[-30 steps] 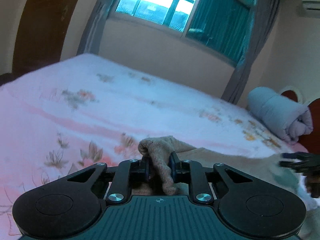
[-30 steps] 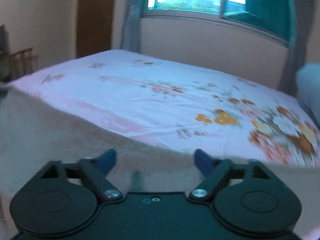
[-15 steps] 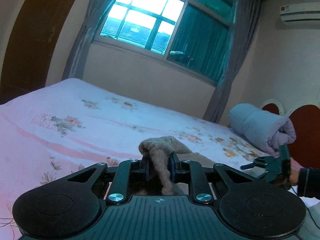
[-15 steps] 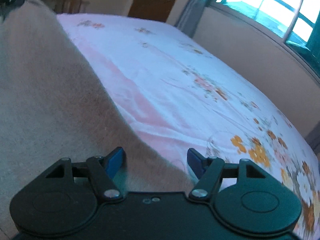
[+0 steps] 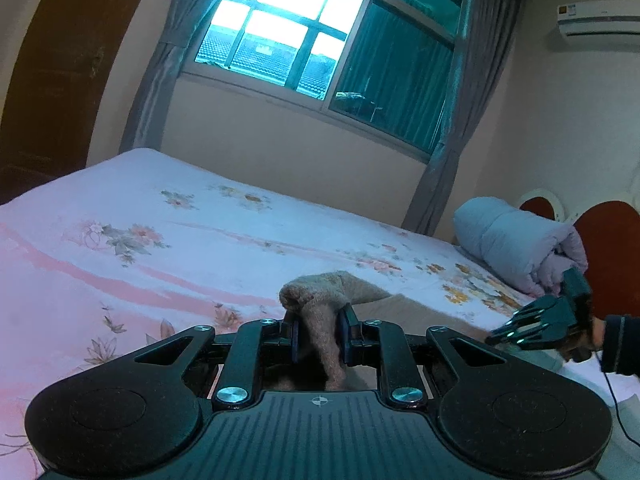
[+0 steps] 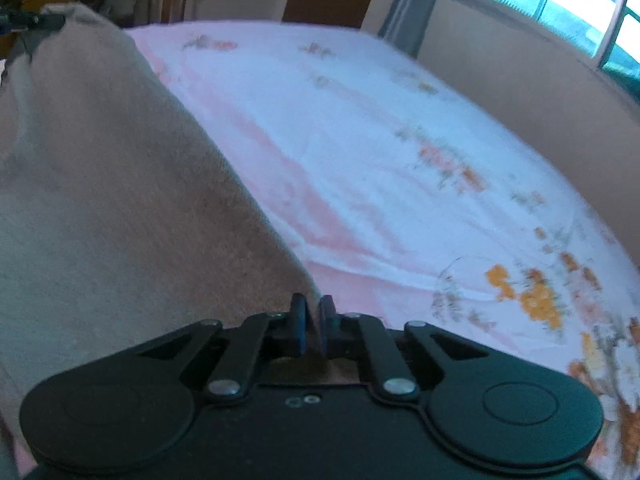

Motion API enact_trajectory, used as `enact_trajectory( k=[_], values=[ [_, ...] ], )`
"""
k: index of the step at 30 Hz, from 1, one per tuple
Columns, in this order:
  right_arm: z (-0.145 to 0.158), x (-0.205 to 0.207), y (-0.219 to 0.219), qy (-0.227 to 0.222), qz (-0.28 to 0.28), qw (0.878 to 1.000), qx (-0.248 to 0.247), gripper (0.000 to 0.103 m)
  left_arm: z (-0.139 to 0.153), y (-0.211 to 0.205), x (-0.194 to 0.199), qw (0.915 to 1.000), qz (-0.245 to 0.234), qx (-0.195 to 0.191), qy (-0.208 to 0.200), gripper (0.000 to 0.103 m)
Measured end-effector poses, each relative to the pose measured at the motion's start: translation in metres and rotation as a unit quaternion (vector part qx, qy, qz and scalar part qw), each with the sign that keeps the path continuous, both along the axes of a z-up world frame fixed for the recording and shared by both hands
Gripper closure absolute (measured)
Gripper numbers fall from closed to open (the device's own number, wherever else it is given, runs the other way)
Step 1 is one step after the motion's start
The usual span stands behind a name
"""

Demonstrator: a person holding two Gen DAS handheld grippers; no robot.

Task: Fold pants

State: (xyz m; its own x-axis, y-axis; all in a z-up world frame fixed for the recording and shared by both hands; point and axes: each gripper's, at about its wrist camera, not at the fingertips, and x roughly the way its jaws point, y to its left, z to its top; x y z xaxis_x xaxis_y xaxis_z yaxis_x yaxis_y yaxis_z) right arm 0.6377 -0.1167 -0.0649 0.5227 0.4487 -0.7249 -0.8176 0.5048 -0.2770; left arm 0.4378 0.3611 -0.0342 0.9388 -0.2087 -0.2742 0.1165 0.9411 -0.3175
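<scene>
Pants (image 6: 100, 200) run off the left and near edges of the right wrist view; full extent not visible. Right claw (image 6: 314, 320) body hides the nipped fabric edge. Bed (image 6: 400, 140) flower print blurred.

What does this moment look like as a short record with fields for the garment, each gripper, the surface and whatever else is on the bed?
garment: tan fleecy pants, spread along the near edge of the bed
left gripper: shut on a bunched fold of the pants, lifted off the sheet
right gripper: shut on the edge of the pants
surface: bed with a pink floral sheet
other item: rolled pale blue quilt by the red headboard
fold status: not yet folded over
</scene>
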Motion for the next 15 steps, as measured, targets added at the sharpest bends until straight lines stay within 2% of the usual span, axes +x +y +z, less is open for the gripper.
enact_trajectory(
  k=[3,8,15],
  values=[
    [0.020,-0.018,-0.006,-0.038,-0.006,0.999,0.006,0.103,0.007,-0.001,-0.003,1.0000,0.002,0.004,-0.004,0.084],
    [0.062,-0.073,-0.021,-0.101,-0.015,0.995,-0.005,0.103,0.020,-0.001,-0.017,0.9999,-0.006,0.002,-0.012,0.084],
    [0.106,-0.186,-0.044,-0.152,-0.038,0.987,-0.032,0.103,0.043,-0.012,-0.066,0.9978,-0.061,0.012,-0.023,0.084]
  ],
)
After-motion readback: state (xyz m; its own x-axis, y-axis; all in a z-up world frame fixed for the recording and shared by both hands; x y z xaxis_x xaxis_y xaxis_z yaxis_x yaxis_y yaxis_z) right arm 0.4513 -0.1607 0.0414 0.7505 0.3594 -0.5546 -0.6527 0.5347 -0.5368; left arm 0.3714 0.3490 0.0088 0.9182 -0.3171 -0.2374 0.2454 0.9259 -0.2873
